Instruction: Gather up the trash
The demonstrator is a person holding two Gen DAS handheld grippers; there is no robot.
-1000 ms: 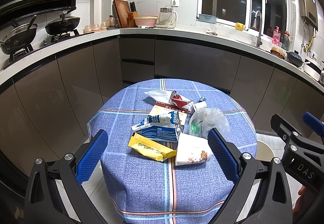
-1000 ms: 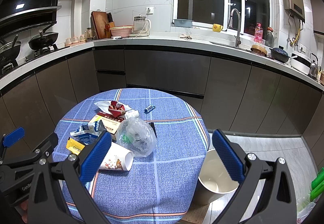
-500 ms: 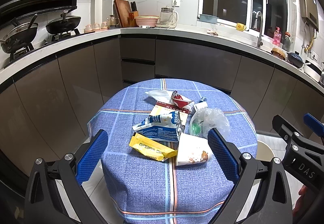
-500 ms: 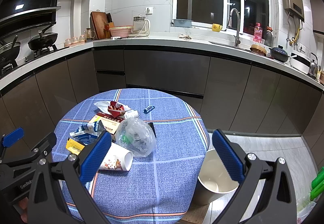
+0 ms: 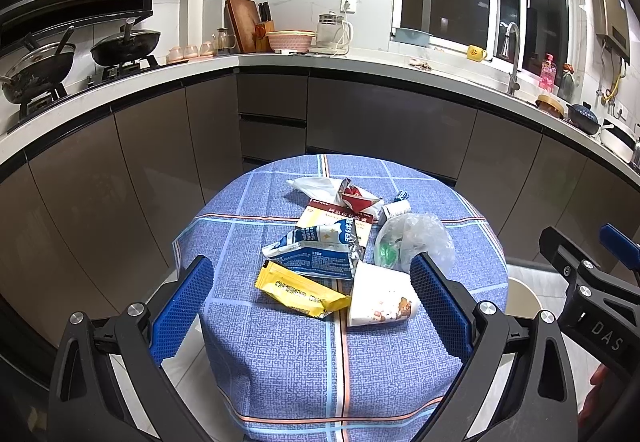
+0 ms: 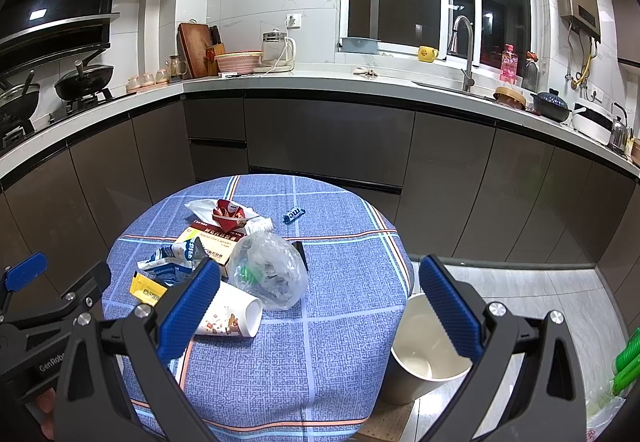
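Blue-padded left claw (image 5: 312, 300) and right claw (image 6: 320, 308) gape wide, empty, touching nothing.

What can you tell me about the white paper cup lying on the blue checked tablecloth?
The white paper cup lies tipped on its side on the blue checked tablecloth near the table's front edge. It looks like thin printed paper with small cartoon figures in brown and red. In the right wrist view its open mouth faces right and looks empty. The crumpled clear plastic bag touches its upper side, and the yellow wrapper lies against its other end.
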